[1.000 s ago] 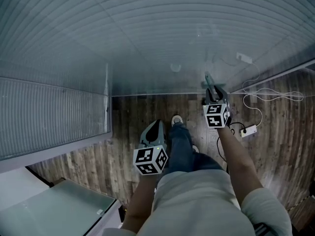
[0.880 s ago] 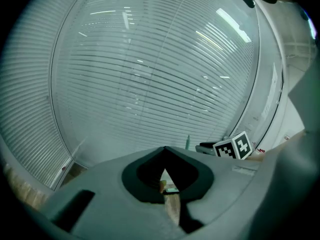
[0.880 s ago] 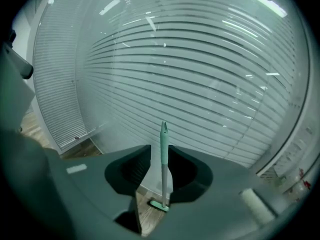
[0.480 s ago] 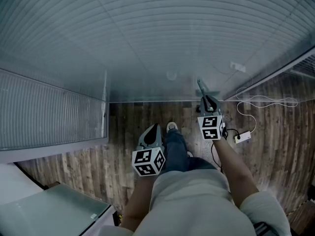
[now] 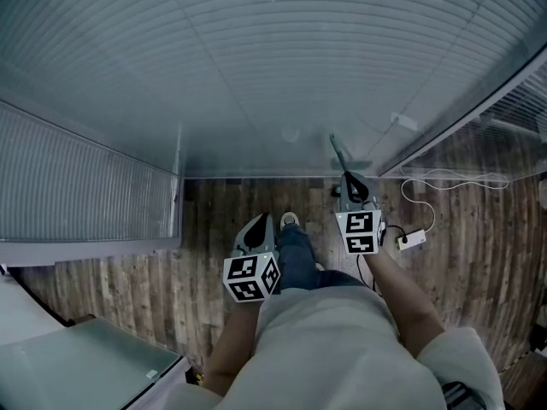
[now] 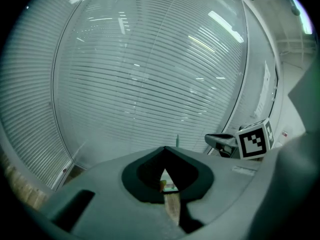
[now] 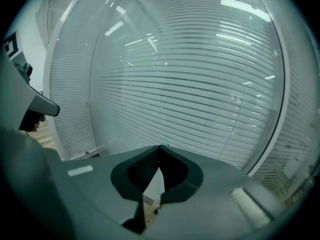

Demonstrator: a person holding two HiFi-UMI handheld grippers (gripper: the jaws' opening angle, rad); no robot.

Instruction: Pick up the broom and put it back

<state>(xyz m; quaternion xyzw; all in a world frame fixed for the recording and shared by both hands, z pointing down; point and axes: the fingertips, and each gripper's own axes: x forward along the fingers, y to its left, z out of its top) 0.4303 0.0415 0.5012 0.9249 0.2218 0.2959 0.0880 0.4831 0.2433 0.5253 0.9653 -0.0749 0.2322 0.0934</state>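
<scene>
A thin green broom handle point(image 5: 338, 154) stands up against the blind-covered glass wall point(image 5: 273, 75), just past my right gripper point(image 5: 351, 186). That gripper hides the handle's lower part, and the broom head is out of sight. In the left gripper view the handle's tip point(image 6: 177, 140) pokes up to the left of the right gripper point(image 6: 220, 143). The right jaws have just been closing. In the right gripper view the right gripper point(image 7: 159, 147) is shut at the tips with nothing between the jaws. My left gripper point(image 5: 259, 226) hangs over the wooden floor beside my leg. Seen in its own view, the left gripper point(image 6: 164, 148) is shut and empty.
A white power strip point(image 5: 410, 240) and its looping cable point(image 5: 453, 178) lie on the wooden floor point(image 5: 128, 272) at the right. My shoe point(image 5: 289, 220) is between the grippers. A pale cabinet top point(image 5: 77, 366) fills the bottom left corner. A metal frame rail point(image 5: 461, 118) runs diagonally at the right.
The head view has swung further up the glass wall, so both grippers sit lower and more to the left in it. The green handle stays at the right gripper's tip.
</scene>
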